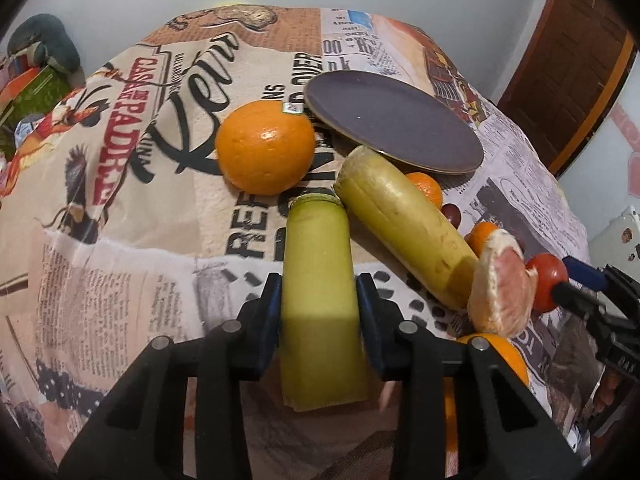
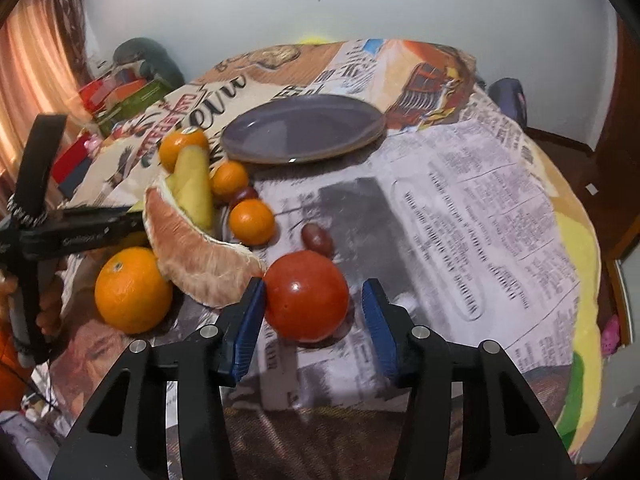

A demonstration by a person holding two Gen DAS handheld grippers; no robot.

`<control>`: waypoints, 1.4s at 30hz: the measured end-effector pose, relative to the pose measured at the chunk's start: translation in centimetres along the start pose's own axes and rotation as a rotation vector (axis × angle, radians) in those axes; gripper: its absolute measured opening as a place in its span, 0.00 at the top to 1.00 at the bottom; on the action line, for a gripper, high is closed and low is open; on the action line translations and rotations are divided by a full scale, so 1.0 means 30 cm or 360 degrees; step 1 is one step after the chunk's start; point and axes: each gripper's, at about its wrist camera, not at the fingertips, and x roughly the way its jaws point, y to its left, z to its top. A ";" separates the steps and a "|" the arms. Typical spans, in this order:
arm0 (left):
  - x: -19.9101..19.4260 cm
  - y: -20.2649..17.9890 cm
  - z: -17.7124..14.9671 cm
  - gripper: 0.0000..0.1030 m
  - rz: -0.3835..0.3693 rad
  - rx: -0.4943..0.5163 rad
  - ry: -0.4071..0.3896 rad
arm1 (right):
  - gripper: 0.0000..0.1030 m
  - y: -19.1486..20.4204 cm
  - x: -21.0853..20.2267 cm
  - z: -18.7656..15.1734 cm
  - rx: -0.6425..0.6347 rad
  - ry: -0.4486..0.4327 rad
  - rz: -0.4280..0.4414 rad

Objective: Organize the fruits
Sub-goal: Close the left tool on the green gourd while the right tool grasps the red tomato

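My left gripper (image 1: pixel 318 292) is shut on a yellow-green banana piece (image 1: pixel 318 276) and holds it over the cloth. A second banana piece (image 1: pixel 404 224) lies to its right, pointing at the purple plate (image 1: pixel 400 120). A big orange (image 1: pixel 266 146) sits ahead. A pomelo wedge (image 1: pixel 502 284) and a red tomato (image 1: pixel 546 282) lie at right. My right gripper (image 2: pixel 314 304) is open around the tomato (image 2: pixel 306 300), left pad touching it. The pomelo wedge (image 2: pixel 196 248), an orange (image 2: pixel 132 290), mandarins (image 2: pixel 252 222) and a grape (image 2: pixel 316 238) lie nearby. The plate (image 2: pixel 304 128) is empty.
The round table wears a printed newspaper-style cloth (image 2: pixel 460 200). Boxes and clutter (image 2: pixel 120 96) sit at the far left edge. A wooden door (image 1: pixel 560 72) stands to the right. The left gripper's handle (image 2: pixel 72 232) reaches in from the left.
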 end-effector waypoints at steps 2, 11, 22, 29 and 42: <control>-0.016 0.016 -0.012 0.63 0.0015 -0.0018 0.0002 | 0.55 -0.010 0.004 0.004 0.0020 0.0019 0.0031; -0.067 0.052 -0.065 0.63 0.0058 -0.0013 0.0035 | 0.54 0.019 0.058 -0.027 0.0040 0.0145 0.0162; -0.014 0.049 -0.018 0.65 0.0069 -0.0003 0.0015 | 0.57 0.031 0.074 -0.021 0.0000 0.0151 0.0132; -0.083 0.035 -0.015 0.65 0.0017 -0.0007 -0.0038 | 0.58 0.024 0.034 -0.006 0.0017 0.0103 0.0093; -0.341 -0.071 0.092 0.65 -0.0062 0.0062 -0.0378 | 0.58 0.047 -0.150 0.183 -0.0040 -0.0247 0.0028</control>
